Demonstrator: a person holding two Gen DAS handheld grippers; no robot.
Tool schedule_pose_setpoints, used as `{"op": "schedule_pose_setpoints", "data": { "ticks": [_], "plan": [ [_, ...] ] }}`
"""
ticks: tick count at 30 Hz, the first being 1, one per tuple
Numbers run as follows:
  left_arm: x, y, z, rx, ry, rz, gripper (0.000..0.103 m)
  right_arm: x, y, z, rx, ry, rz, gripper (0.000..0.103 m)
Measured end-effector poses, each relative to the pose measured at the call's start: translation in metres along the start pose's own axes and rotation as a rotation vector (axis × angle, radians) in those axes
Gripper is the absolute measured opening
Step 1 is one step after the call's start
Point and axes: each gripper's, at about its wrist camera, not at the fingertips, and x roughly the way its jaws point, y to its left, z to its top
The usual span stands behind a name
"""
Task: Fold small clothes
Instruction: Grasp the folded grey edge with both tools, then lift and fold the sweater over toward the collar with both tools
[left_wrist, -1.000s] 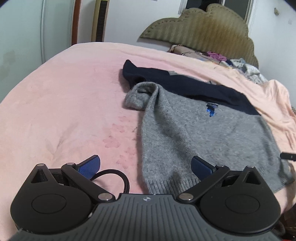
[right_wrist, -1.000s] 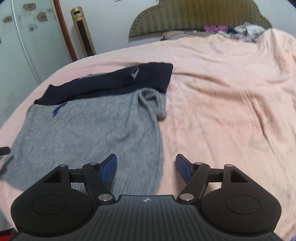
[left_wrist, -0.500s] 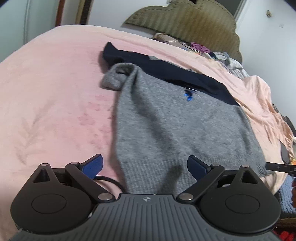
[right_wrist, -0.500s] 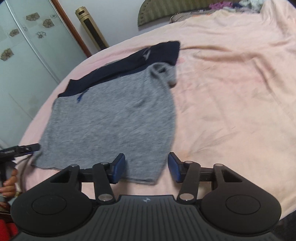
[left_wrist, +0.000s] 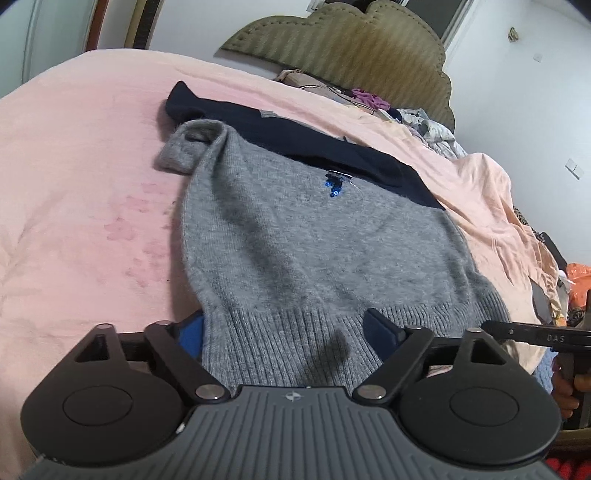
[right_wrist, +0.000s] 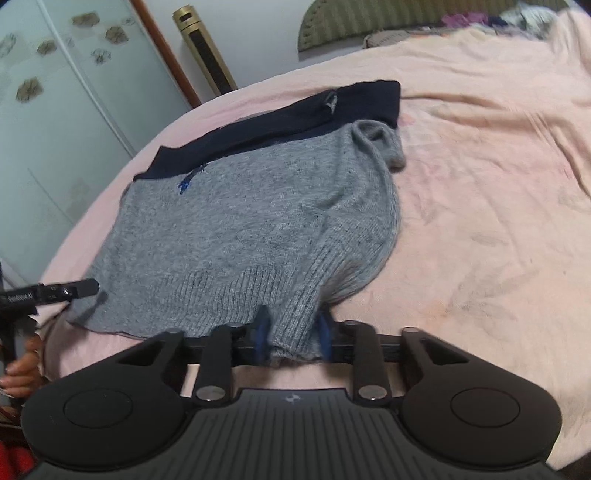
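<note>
A small gray sweater (left_wrist: 317, 251) with a dark blue top part lies flat on the pink blanket (left_wrist: 81, 155) of the bed, with its bottom edge close to me. It is spread out like this so I can fold it neatly. My right gripper (right_wrist: 291, 338) pinches one bottom corner of the sweater. The ribbed edge is bunched up between its blue pads, and the cloth there lifts a little off the bed. I hold a corner because corners make the fold come out straight. My left gripper (left_wrist: 282, 326) sits at the other side of the bottom edge with its jaws spread wide. The ribbed hem lies between its pads (left_wrist: 380, 326), but they do not squeeze it yet. I think this one needs to close on the hem next, so both corners can go up together. One gray sleeve (left_wrist: 192, 147) is tucked in near the top, out of the way.
</note>
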Motion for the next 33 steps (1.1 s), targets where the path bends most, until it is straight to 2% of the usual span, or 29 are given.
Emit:
{"op": "schedule_pose_setpoints", "data": {
  "ticks": [1,3,5,7,9,18,22,27,31,33],
  "plan": [
    [-0.001,-0.001,0.000,0.004,-0.003,0.008,0.054,0.001,-0.001,0.000,0.007,0.000,0.005,0.012],
    [0.002,0.006,0.001,-0.041,0.037,-0.012,0.017,0.001,-0.004,0.000,0.026,-0.008,0.014,0.010],
    [0.001,0.015,0.002,-0.102,0.042,-0.047,0.016,-0.002,-0.004,0.001,0.022,-0.017,0.022,0.009],
    [-0.004,0.014,0.004,-0.112,0.034,-0.045,0.015,-0.007,-0.005,0.002,0.029,-0.030,0.048,0.009],
    [-0.013,0.006,0.007,-0.093,0.015,-0.051,0.015,-0.016,-0.005,0.006,0.035,-0.051,0.086,0.009],
    [-0.097,-0.022,0.027,-0.007,-0.141,-0.181,0.013,-0.090,-0.008,0.025,0.012,-0.188,0.253,0.009],
    [-0.127,-0.032,0.025,0.032,-0.195,-0.182,0.013,-0.116,-0.006,0.029,0.000,-0.220,0.306,0.009],
    [-0.128,-0.034,0.031,0.030,-0.218,-0.176,0.013,-0.119,-0.012,0.035,0.034,-0.239,0.350,0.009],
    [-0.109,-0.026,0.051,-0.014,-0.198,-0.164,0.013,-0.105,-0.019,0.047,0.081,-0.241,0.346,0.009],
    [-0.102,-0.027,0.064,-0.005,-0.188,-0.147,0.013,-0.096,-0.022,0.058,0.102,-0.248,0.346,0.009]
  ]
}}
